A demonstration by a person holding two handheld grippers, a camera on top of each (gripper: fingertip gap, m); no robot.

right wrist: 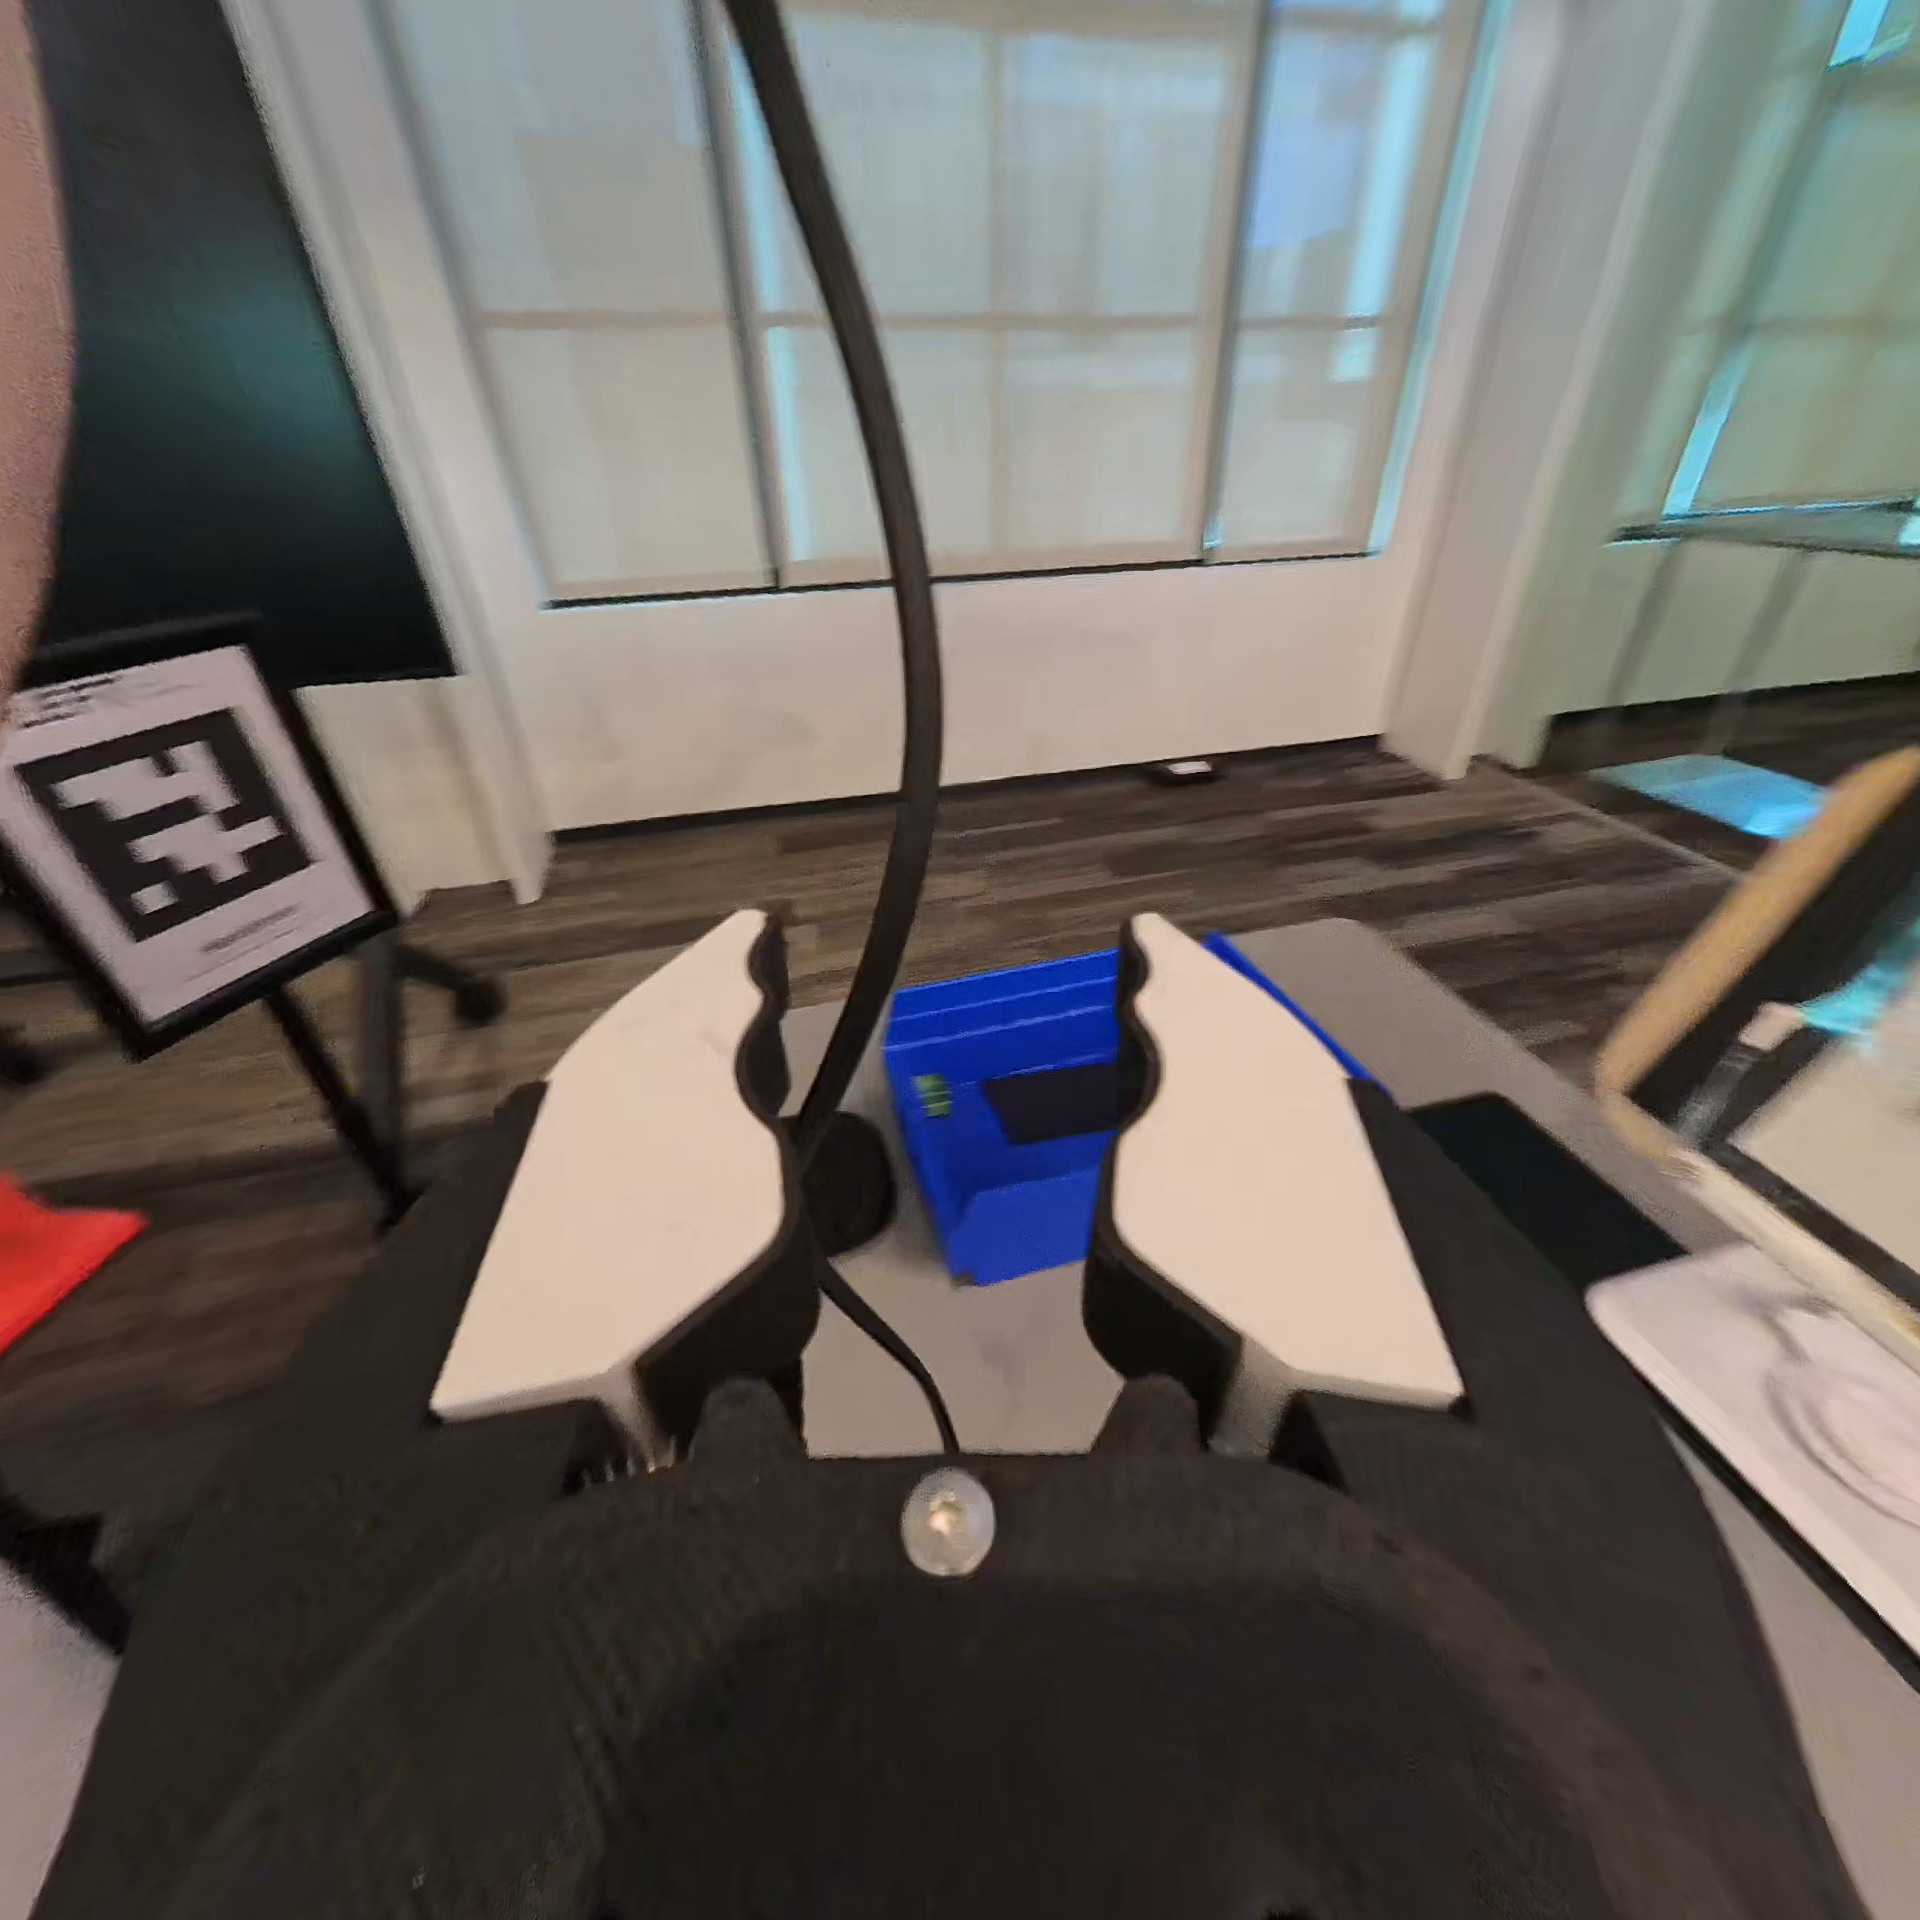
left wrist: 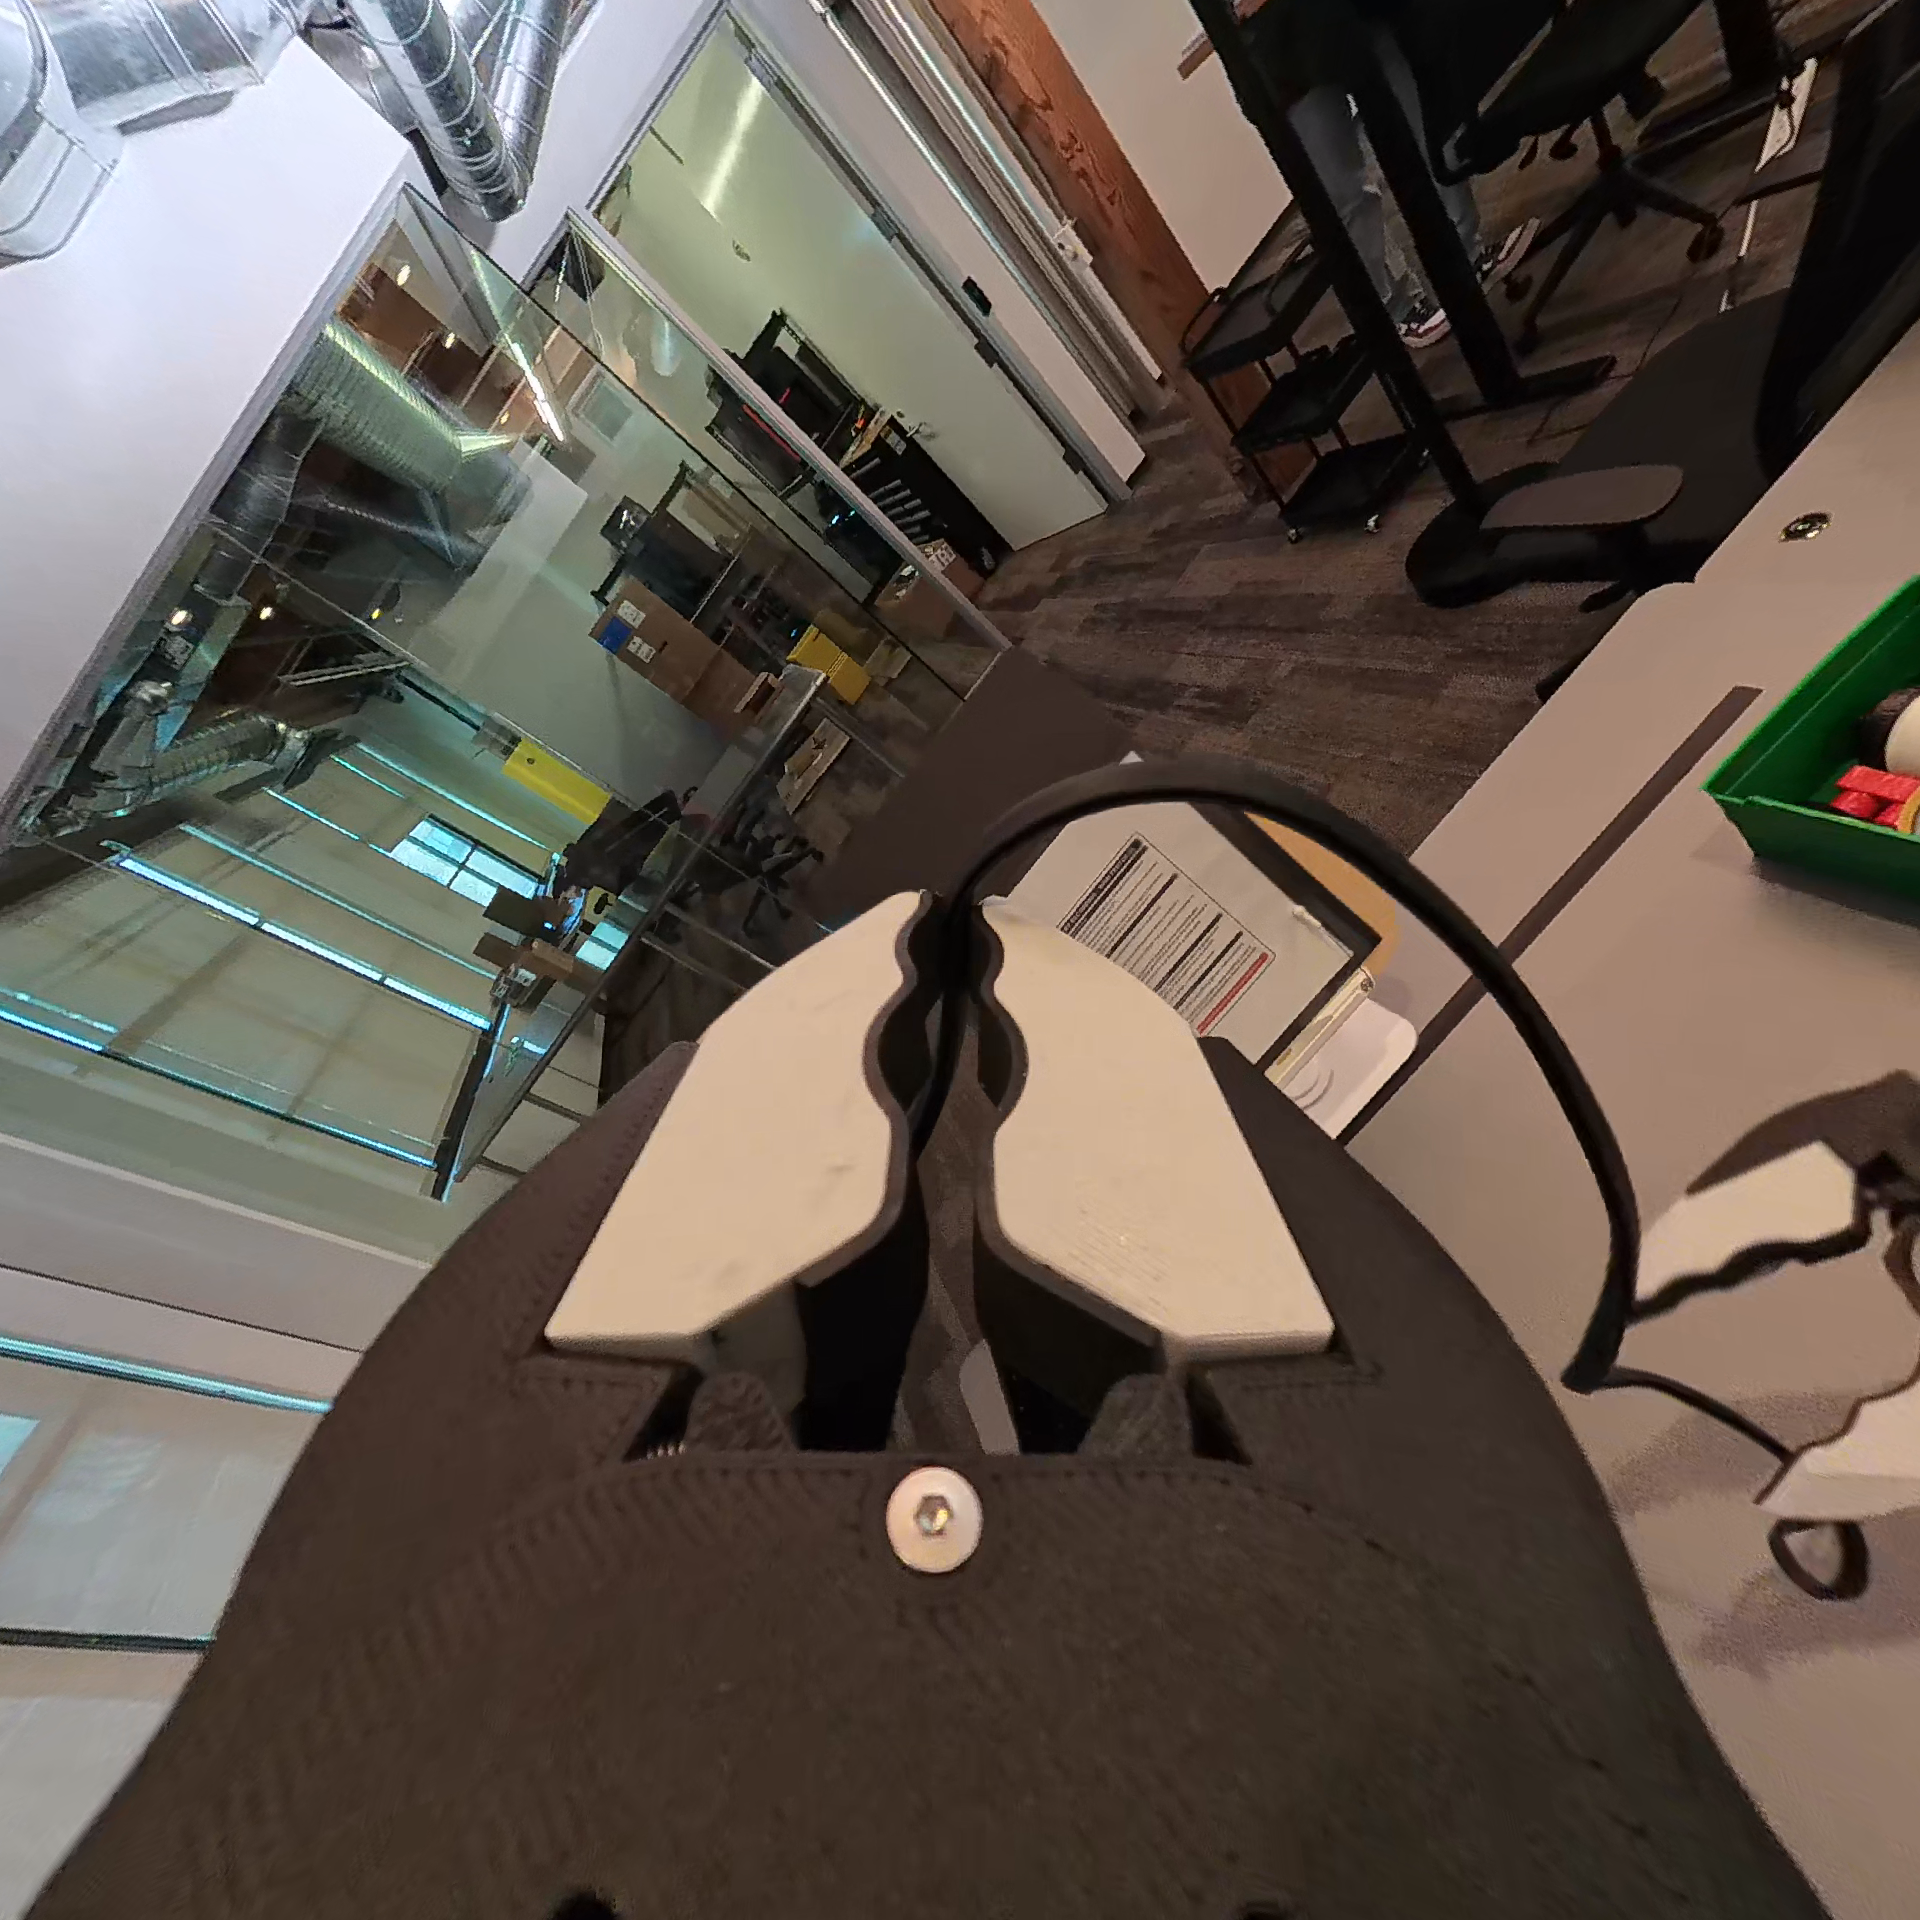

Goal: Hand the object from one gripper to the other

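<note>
A thin black cable (left wrist: 1351, 883) is clamped between the closed fingers of the left gripper (left wrist: 956, 935), near the fingertips. From that pinch it is seen to arch up toward one o'clock, curve over, and fall toward four o'clock, where the right gripper (left wrist: 1787, 1340) is partly visible above the grey table (left wrist: 1621, 935).

In the right wrist view the right gripper (right wrist: 951, 971) is held with its fingers spread wide, nothing being grasped. The cable (right wrist: 894, 582) is seen to drop from twelve o'clock into the gap, close beside the left-hand finger (right wrist: 644, 1143); whether that finger is touched cannot be told. Below, a thinner lead is trailed down toward the gripper body.

The handover is judged to be unfinished: the cable is carried by one side only.

Several failures can be foreseen. If the left fingers are released before the right ones are closed, the cable would probably be dropped onto the table. Because the cable sits off-centre in the gap, it could be pushed aside rather than caught when the fingers close. Being thin and springy, it could also be flicked out of a shallow fingertip pinch. The hanging lead could be snagged on the blue bin (right wrist: 997, 1132) at twelve o'clock beyond the fingers. The green bin (left wrist: 1829, 748), at two o'clock in the left view, is judged far enough away to pose little risk.
</note>
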